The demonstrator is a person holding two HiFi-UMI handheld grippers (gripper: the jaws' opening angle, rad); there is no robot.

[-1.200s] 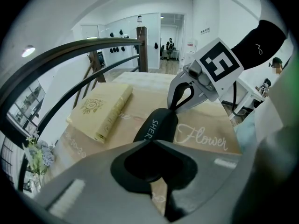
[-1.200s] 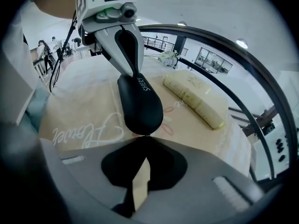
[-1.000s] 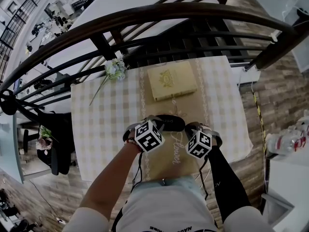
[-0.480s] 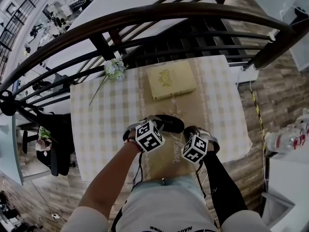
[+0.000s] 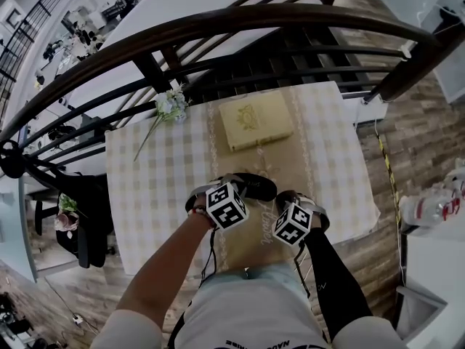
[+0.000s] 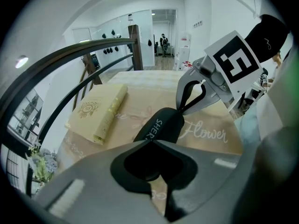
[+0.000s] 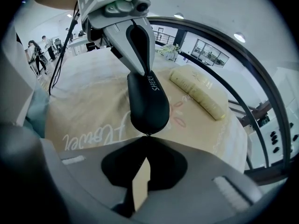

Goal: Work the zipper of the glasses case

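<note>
worktop: we stand at its near edge, a runner down its middle | book: flat on runner, far end | case: black, over runner nearer us, apart from book | left gripper: we clamp one end of case | right gripper: closed on pull at case's other end

A cream book lies on a tan runner lettered "Flower", across a bench draped in checked cloth. A flower sprig rests at its far left corner, beneath a dark curved railing.
</note>
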